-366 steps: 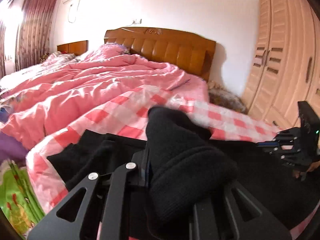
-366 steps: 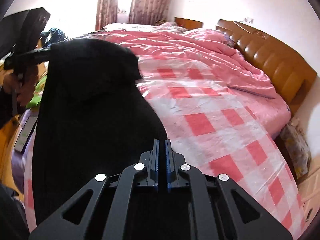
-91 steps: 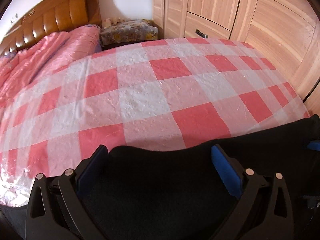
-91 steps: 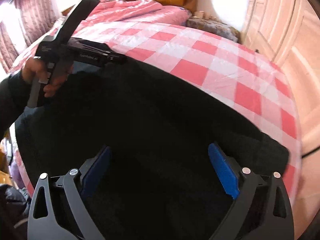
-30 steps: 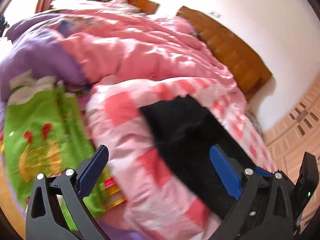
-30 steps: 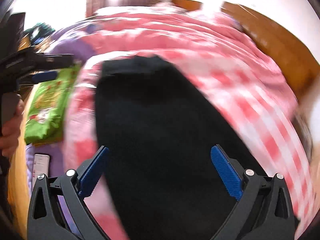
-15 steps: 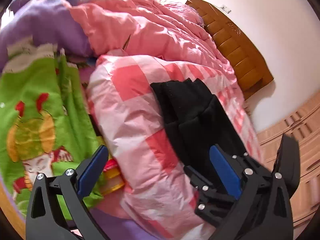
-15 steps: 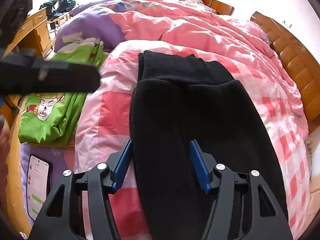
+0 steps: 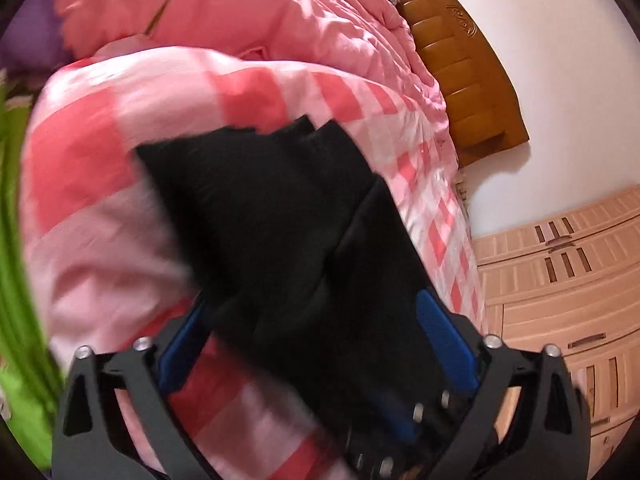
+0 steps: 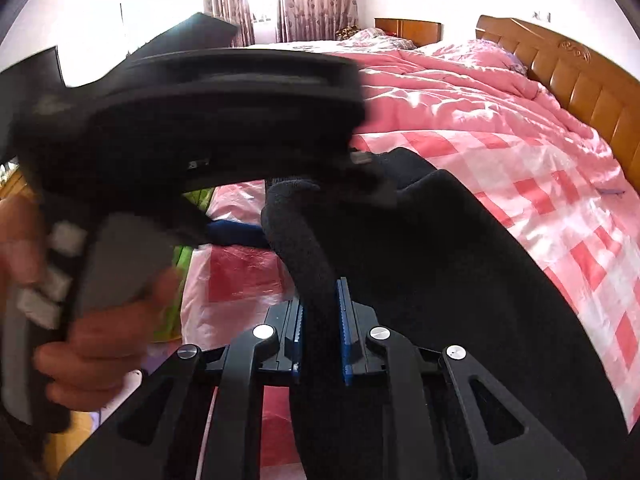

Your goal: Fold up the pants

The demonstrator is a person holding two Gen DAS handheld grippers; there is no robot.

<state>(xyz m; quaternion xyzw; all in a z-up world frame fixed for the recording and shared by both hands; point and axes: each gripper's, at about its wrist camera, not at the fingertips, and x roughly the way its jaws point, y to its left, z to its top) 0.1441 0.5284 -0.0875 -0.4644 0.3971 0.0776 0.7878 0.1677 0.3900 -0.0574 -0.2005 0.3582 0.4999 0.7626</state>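
Note:
Black pants [image 9: 260, 208] lie lengthwise on the pink-checked bedcover [image 9: 100, 152], cuffs toward the far end. My left gripper [image 9: 314, 340] straddles them, jaws closing, cloth between the blue pads but not pinched. In the right wrist view my right gripper [image 10: 320, 332] is shut on a raised fold at the near-left edge of the pants [image 10: 460, 280]. A hand [image 10: 100, 340] holds the left gripper's black body close in front. One of its blue fingers [image 10: 236, 236] sits beside the lifted fold.
A crumpled pink quilt [image 9: 280, 20] covers the far half of the bed, against a wooden headboard [image 9: 460, 80]. A wardrobe [image 9: 560, 280] stands past the bed's right side. Green printed bedding [image 9: 16, 280] lies left of the checked cover. Curtains [image 10: 304, 0] hang at the back.
The right gripper has shut on a fold of the pants' edge. The left gripper swung right over the pants, close to the right one, and its jaws narrowed a little.

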